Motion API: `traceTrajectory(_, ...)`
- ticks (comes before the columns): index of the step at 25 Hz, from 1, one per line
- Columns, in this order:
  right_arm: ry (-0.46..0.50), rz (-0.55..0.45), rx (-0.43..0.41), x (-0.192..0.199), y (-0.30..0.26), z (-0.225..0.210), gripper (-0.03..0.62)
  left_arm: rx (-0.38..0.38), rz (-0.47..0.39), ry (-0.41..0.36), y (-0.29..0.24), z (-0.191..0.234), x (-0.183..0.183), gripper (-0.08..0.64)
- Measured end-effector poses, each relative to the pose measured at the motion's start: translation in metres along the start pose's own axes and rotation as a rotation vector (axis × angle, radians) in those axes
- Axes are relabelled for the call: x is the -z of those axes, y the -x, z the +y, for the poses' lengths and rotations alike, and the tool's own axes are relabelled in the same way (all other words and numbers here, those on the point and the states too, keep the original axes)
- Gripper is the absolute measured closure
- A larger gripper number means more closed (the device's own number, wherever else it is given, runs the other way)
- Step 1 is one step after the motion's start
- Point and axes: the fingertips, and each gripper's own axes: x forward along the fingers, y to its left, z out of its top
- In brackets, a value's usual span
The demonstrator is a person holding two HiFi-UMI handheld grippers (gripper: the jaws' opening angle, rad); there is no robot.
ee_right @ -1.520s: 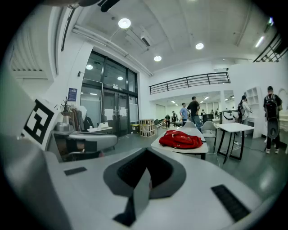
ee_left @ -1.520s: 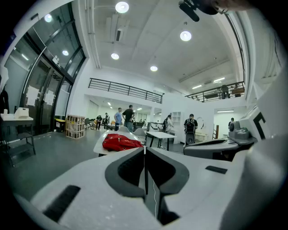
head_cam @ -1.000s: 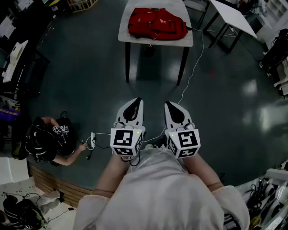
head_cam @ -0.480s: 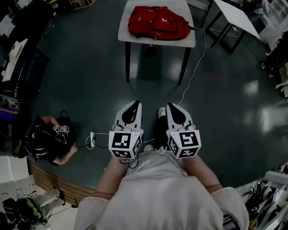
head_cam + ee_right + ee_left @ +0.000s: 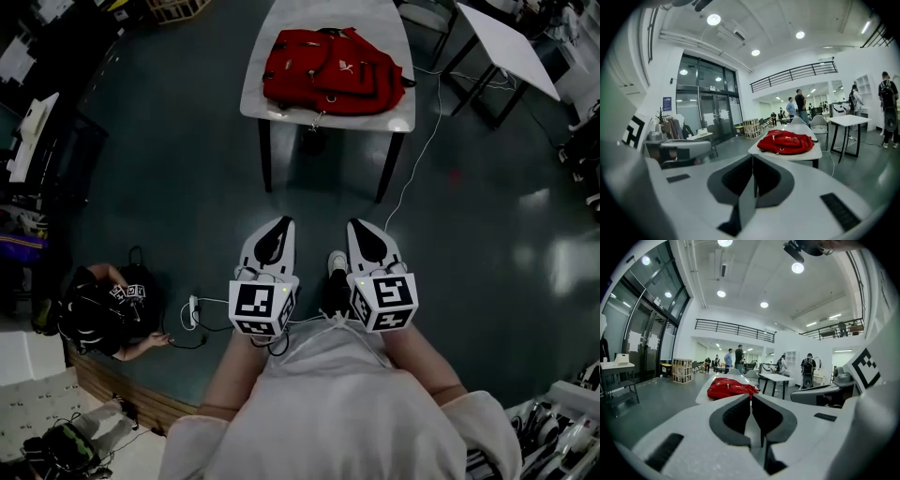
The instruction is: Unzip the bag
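While the red bag (image 5: 330, 70) lies flat on the white table (image 5: 398, 112) well ahead, left gripper (image 5: 279, 225) and right gripper (image 5: 362, 227) hang side by side, jaws pressed together on nothing. Approach step; unzipping not begun. Next: close in, open one pair, find the zip pull, possibly the tab (image 5: 316, 120) dangling at the near edge.

Open lab hall, mezzanine railing (image 5: 733, 328), worktables (image 5: 848, 120)
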Motion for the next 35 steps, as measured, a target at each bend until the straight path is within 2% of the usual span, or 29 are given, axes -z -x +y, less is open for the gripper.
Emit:
traceTrajectory(9, 0.007, 0.049, -0.010, -0.037, -0.098, -0.109, 0.565, -0.034, -0.002, -0.001, -0.138, 0.013, -0.027, 0.529)
traceTrajectory(15, 0.029, 0.078, -0.053, -0.053, -0.151, -0.138, 0.565, -0.080, 0.021, 0.036, -0.188, 0.034, -0.028, 0.529)
traceTrajectory(21, 0.022, 0.116, -0.053, -0.056, -0.203, -0.155, 0.565, -0.079, 0.065, 0.047, -0.236, 0.061, -0.024, 0.529)
traceTrajectory(27, -0.014, 0.194, 0.005, -0.045, -0.260, -0.174, 0.565, -0.017, 0.130, 0.053, -0.292, 0.099, -0.015, 0.531)
traceTrajectory(35, -0.153, 0.325, 0.096, -0.022, -0.336, -0.179, 0.565, 0.117, 0.249, 0.049, -0.367, 0.154, 0.007, 0.531)
